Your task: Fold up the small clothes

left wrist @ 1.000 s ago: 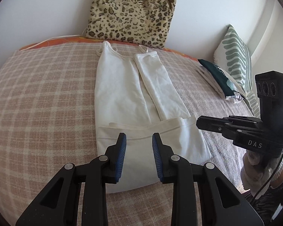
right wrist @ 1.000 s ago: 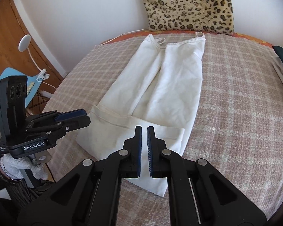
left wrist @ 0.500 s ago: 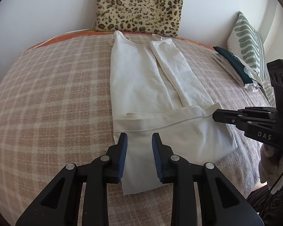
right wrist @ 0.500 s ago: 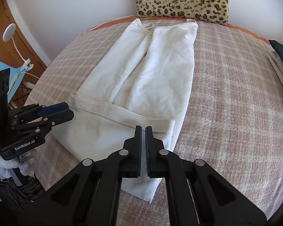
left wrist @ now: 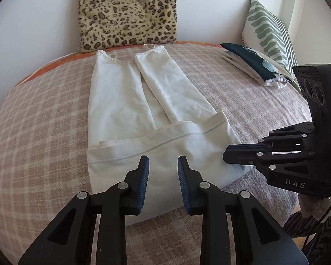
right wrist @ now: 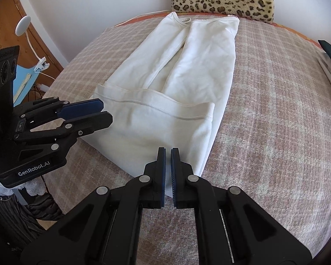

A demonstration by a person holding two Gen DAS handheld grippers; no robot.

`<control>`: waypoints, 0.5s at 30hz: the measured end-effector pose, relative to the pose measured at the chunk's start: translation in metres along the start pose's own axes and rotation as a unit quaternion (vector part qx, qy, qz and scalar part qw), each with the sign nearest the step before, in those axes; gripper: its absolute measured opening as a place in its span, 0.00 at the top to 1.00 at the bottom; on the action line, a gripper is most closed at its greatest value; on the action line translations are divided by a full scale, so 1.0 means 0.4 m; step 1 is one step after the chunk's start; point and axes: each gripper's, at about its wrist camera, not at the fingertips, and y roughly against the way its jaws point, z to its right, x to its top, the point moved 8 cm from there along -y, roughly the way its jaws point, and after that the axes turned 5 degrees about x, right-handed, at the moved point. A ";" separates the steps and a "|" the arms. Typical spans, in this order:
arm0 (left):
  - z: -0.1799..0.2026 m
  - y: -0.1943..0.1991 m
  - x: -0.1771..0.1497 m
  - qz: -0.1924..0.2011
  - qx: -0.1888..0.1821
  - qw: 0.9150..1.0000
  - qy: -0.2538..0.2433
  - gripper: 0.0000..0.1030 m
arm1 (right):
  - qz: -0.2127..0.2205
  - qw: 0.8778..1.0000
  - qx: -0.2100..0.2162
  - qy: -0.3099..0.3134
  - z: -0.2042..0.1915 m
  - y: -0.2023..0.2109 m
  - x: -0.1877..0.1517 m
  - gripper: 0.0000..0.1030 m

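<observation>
While white camisole lies folded, both jaws hover above its near hem.

Camisole on blanket; cushion behind; folded clothes right

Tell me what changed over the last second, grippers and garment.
The right gripper sank toward the near edge of the white garment; its jaws narrowed from a slit to shut, on nothing. The left gripper shifted sideways over the garment, jaws apart as before. Nothing grasped. The garment kept its folds.
</observation>
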 end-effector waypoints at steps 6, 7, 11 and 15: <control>-0.040 -0.046 -0.016 -0.035 0.011 0.999 0.008 0.71 | -0.010 1.000 -0.003 0.006 0.010 0.000 -0.008 0.96; -0.050 -0.040 -0.013 -0.033 0.015 0.999 0.012 0.71 | -0.013 1.000 0.001 0.002 0.011 0.004 -0.012 0.96; -0.107 -0.018 -0.009 -0.026 0.018 0.998 0.046 0.71 | -0.014 1.000 0.012 -0.017 0.035 0.031 -0.009 0.95; -0.173 -0.011 0.008 -0.023 0.016 0.996 0.086 0.71 | 0.007 0.999 0.018 -0.035 0.060 0.066 0.021 0.92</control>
